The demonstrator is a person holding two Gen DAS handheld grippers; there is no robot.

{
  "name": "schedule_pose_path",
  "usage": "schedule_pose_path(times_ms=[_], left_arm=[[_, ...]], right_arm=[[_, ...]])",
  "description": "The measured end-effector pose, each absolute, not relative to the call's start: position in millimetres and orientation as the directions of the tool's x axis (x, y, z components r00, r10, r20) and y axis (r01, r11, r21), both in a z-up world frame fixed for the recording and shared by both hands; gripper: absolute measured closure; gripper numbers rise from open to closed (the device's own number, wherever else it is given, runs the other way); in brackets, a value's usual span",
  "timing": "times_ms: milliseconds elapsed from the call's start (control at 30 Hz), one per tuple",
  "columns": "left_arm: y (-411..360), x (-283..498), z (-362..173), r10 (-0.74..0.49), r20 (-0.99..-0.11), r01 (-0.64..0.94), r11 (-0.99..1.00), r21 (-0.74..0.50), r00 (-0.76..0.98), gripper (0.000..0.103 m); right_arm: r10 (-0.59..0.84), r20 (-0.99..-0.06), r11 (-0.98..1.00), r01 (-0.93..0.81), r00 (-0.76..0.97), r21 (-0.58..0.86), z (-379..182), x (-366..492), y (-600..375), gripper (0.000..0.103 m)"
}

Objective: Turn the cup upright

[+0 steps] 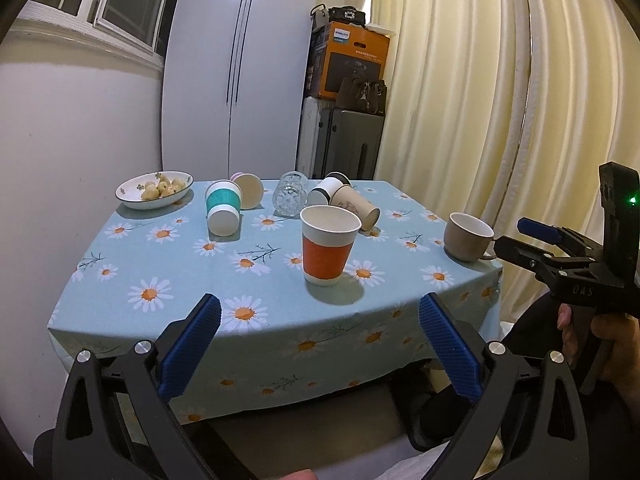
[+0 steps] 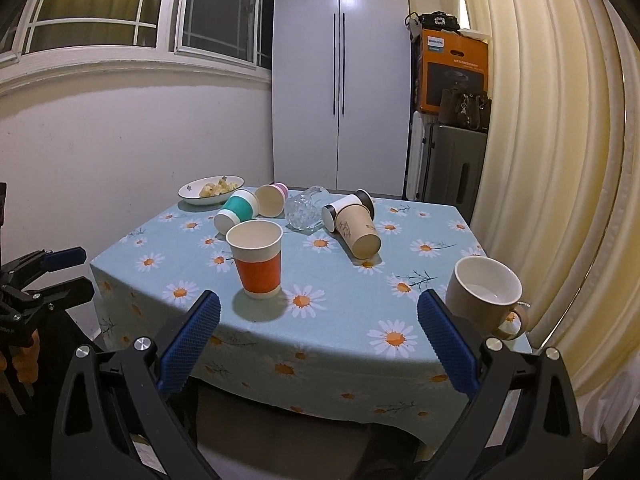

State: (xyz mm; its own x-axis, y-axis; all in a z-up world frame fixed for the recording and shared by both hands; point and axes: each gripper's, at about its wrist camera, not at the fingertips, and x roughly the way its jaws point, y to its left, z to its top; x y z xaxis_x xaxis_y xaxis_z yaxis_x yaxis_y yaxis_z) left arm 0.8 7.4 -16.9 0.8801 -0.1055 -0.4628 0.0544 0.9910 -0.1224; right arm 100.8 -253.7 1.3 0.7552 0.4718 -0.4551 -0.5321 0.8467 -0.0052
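An orange paper cup [image 1: 328, 246] [image 2: 258, 258] stands upright on the daisy tablecloth [image 1: 192, 276] [image 2: 344, 312]. A beige mug [image 1: 466, 236] [image 2: 486, 294] stands upright at the right edge. Lying on their sides at the back are a teal cup [image 1: 223, 207] [image 2: 236, 212], a pink cup [image 1: 248, 190] [image 2: 272, 199], a clear glass [image 1: 289, 198] [image 2: 306, 210], a black-banded cup [image 1: 328, 190] [image 2: 348, 206] and a beige printed cup [image 1: 356, 206] [image 2: 358, 232]. My left gripper [image 1: 320, 340] is open and empty before the table's front edge. My right gripper [image 2: 320, 338] is open and empty, also short of the table.
A white bowl of snacks [image 1: 154, 191] [image 2: 210, 189] sits at the back left corner. Behind the table stand a white wardrobe [image 1: 236, 68], suitcases and an orange box [image 1: 352, 64]. Curtains [image 1: 500, 80] hang on the right. A wall with a window is on the left.
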Motion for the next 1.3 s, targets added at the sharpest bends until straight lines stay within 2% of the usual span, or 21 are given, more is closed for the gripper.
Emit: schedule_pose_path(times_ms=[1300], left_arm=[[10.0, 5.0, -20.0, -0.09, -0.478, 0.031, 0.991, -0.129, 0.874, 0.006]], right_arm=[[0.451, -0.482, 0.851, -0.524, 0.751, -0.021, -4.2, 105.6, -250.8, 0.005]])
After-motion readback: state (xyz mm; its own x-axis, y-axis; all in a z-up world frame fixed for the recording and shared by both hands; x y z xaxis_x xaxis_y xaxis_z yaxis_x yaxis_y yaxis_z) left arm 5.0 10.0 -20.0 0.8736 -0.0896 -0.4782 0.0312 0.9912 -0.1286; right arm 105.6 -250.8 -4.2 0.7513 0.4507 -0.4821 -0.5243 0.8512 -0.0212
